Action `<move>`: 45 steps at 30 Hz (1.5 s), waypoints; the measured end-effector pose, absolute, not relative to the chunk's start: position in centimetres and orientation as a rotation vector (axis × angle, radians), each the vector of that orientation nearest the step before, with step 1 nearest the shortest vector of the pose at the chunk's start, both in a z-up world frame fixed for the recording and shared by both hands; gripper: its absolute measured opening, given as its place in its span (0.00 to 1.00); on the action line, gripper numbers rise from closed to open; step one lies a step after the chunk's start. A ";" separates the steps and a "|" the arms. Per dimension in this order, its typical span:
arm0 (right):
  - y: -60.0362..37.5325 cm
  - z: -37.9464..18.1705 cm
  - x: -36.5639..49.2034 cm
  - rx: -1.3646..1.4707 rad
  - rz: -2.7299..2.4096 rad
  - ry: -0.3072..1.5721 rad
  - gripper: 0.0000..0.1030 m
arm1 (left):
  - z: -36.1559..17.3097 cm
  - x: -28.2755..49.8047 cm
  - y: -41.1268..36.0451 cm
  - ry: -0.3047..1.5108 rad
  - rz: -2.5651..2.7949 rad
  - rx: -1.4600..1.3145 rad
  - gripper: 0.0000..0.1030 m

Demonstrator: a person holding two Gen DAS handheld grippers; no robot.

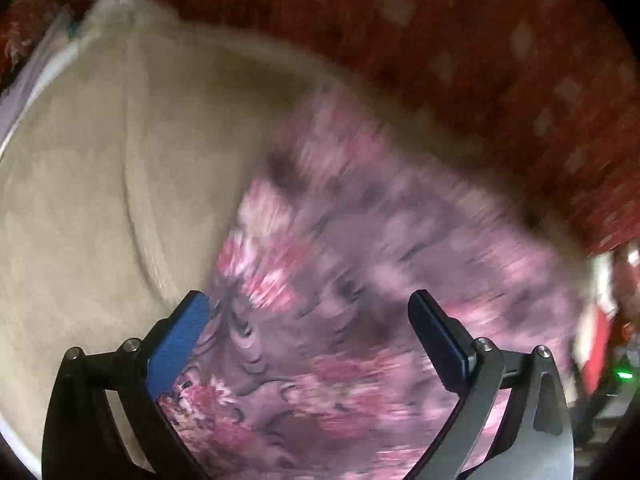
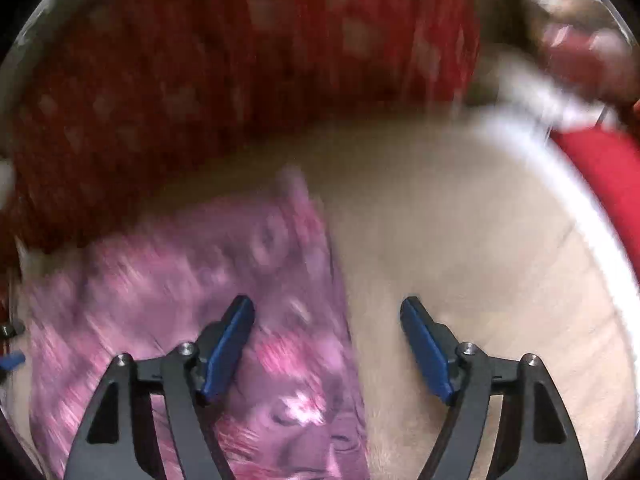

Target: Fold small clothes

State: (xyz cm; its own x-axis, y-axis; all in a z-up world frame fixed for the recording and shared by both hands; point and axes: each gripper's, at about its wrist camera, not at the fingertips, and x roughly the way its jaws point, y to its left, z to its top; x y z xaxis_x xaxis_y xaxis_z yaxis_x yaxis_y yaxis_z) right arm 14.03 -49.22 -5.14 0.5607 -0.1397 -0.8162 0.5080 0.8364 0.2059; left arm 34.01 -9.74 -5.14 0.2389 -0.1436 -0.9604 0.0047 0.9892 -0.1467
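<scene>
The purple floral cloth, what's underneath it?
The purple floral cloth lies on a beige padded surface, which shows bare beside it in both views. Whatever lies directly beneath the cloth is covered, and blur hides finer detail.

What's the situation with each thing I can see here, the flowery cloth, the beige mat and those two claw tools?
Floral cloth: lying spread on the beige mat, not gripped.
Beige mat: flat under the cloth.
Left gripper: open, over the cloth.
Right gripper: open, over the cloth's edge, nothing held.
Red patterned fabric: lying beyond the mat.
</scene>
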 end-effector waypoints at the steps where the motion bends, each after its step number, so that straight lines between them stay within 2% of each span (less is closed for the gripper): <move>1: -49.5 -4.5 13.7 0.466 -0.407 0.876 0.75 | -5.6 34.1 -9.3 1.354 -0.115 -0.132 0.94; 2: -49.7 -4.1 13.4 0.483 -0.424 0.885 0.75 | -5.1 33.9 -8.5 1.338 -0.131 -0.166 0.88; 5: -49.2 -2.1 11.0 0.553 -0.372 0.806 0.76 | -2.7 33.5 -5.4 1.267 -0.189 -0.264 0.88; 9: -46.2 -0.9 9.7 0.558 -0.257 0.731 0.76 | -1.9 32.9 -1.1 1.262 -0.187 -0.370 0.88; 13: -41.2 -4.4 11.4 0.426 -0.224 0.846 0.81 | -3.7 31.1 1.5 1.334 -0.191 -0.484 0.88; 14: -39.9 -4.4 11.5 0.312 -0.252 0.832 0.86 | -3.9 30.9 1.4 1.346 -0.203 -0.495 0.88; 16: -38.2 -4.2 11.9 0.219 -0.275 0.861 0.88 | -4.5 29.7 1.6 1.363 -0.243 -0.499 0.88; 20: -38.9 -3.9 10.5 0.344 -0.240 0.819 0.90 | -5.8 28.4 0.6 1.406 -0.318 -0.425 0.89; 23: -38.8 -4.6 9.6 0.304 -0.233 0.782 0.91 | -5.3 27.4 -1.1 1.399 -0.382 -0.362 0.90; 24: -38.5 -4.7 9.5 0.289 -0.241 0.773 0.92 | -5.3 27.0 -1.8 1.416 -0.434 -0.370 0.84; 25: -38.1 -4.6 9.4 0.277 -0.248 0.776 0.93 | -5.1 26.4 -2.4 1.428 -0.491 -0.384 0.74; 26: -38.0 -4.7 10.0 0.265 -0.250 0.781 0.94 | -4.6 25.8 -3.2 1.427 -0.531 -0.359 0.53; 27: -37.8 -4.8 10.0 0.253 -0.252 0.784 0.95 | -3.9 25.0 -4.0 1.410 -0.563 -0.305 0.42; 28: -37.6 -5.0 10.0 0.247 -0.252 0.784 0.96 | -3.2 24.6 -4.7 1.382 -0.586 -0.257 0.41; 31: -37.7 -5.0 10.2 0.249 -0.246 0.778 0.97 | -2.1 24.2 -5.7 1.320 -0.631 -0.203 0.41; 34: -38.1 -5.0 10.2 0.259 -0.239 0.769 0.97 | -3.9 25.6 -5.3 1.383 -0.579 -0.243 0.48; 37: -38.0 -5.0 10.1 0.260 -0.237 0.766 0.97 | -6.0 27.1 -3.6 1.430 -0.551 -0.338 0.48; 39: -38.0 -5.0 10.0 0.262 -0.234 0.764 0.98 | -6.2 27.8 -3.1 1.418 -0.563 -0.423 0.58; 41: -38.1 -5.1 10.0 0.262 -0.229 0.763 0.99 | -6.0 28.6 -3.1 1.401 -0.558 -0.457 0.64; 45: -38.0 -5.2 10.1 0.260 -0.225 0.763 1.00 | -5.8 28.6 -4.9 1.389 -0.558 -0.405 0.63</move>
State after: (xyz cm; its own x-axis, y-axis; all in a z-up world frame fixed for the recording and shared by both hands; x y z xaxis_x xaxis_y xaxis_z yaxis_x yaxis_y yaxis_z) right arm 10.08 -38.05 -5.16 0.7018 -0.1057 -0.7045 0.2928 0.9444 0.1499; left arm 28.61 -4.89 -5.75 0.0868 -0.5886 -0.8038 0.1304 0.8066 -0.5765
